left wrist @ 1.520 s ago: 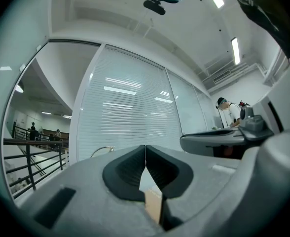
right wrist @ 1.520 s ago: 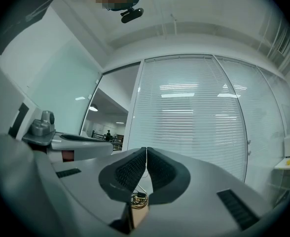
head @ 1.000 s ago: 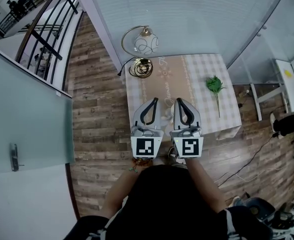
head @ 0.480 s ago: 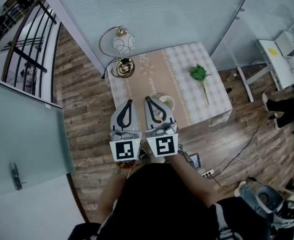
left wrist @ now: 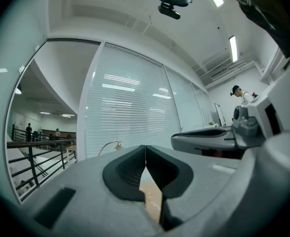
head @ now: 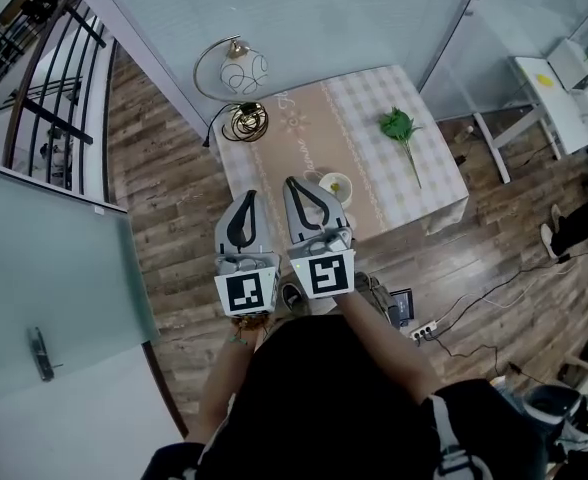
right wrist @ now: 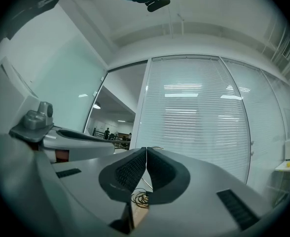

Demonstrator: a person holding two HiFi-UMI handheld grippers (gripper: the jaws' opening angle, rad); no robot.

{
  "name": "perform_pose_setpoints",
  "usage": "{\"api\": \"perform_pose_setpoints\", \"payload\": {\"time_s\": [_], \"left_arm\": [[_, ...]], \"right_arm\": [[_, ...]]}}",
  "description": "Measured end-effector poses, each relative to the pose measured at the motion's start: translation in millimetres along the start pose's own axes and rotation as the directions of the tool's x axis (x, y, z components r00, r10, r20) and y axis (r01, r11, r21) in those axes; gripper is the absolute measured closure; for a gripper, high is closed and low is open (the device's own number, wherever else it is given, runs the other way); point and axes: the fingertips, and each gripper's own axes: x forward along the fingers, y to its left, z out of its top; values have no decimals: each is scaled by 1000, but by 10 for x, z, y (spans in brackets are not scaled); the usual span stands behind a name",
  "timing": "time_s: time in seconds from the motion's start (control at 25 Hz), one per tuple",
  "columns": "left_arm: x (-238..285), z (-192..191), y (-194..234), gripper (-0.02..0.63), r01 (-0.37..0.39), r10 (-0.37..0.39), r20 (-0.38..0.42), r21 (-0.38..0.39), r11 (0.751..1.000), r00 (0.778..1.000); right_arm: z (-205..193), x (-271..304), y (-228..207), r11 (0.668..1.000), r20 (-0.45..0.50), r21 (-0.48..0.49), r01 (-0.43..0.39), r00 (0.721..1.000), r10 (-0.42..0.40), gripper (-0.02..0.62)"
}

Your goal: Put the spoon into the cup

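Hovering over the table (head: 369,103), left gripper (head: 249,196) and right gripper (head: 291,182) pressed together, empty; spoon not visible; small cup (head: 335,185) looks light, tippable.

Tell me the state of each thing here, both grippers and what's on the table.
Left grey two-jaw gripper: shut, empty.
Right grey two-jaw gripper: shut, empty.
Pale round cup: upright on beige runner.
Green leafy sprig: lying flat.
Round glass-shaded lamp: standing upright.
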Motion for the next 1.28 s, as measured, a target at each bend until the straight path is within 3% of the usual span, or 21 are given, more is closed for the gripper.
{"api": "perform_pose_setpoints", "payload": {"time_s": [0.56, 1.28], "left_arm": [[-7, -4, -40, 589, 24, -24, 9, -17, 1000, 1000], [5, -47, 74, 589, 38, -38, 2, -6, 999, 999]], "right_arm": [[38, -96, -53, 998, -6, -55, 38, 999, -38, 589], [20, 27, 52, 999, -6, -43, 23, 1000, -23, 589]]}}
